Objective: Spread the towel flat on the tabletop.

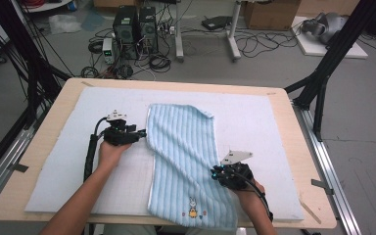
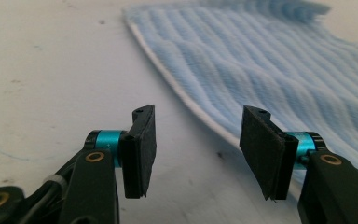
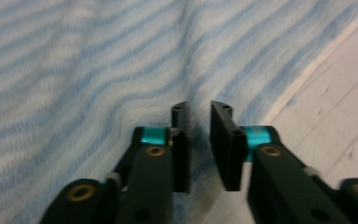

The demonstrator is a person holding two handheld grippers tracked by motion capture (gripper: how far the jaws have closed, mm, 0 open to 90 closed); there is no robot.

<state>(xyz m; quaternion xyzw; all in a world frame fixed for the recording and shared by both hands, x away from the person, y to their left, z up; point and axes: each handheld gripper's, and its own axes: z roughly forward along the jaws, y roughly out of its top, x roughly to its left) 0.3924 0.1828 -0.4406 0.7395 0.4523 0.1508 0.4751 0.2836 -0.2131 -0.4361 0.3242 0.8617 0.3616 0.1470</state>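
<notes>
A light blue striped towel lies in the middle of the high view, running from the upper centre down to the bottom edge, on a pale mat that covers the wooden table. Its ribs run lengthwise, its edge is white, and a small rabbit picture sits near its lower end. The top right corner looks folded over, and its lower edge hangs at the table's front, partly cut off.

The left gripper stands released, jaws wide apart over bare mat just beside the towel's edge. The right gripper rests on the towel near its right edge, jaws narrowly apart; whether cloth is pinched between them is hard to make out in the blur.
</notes>
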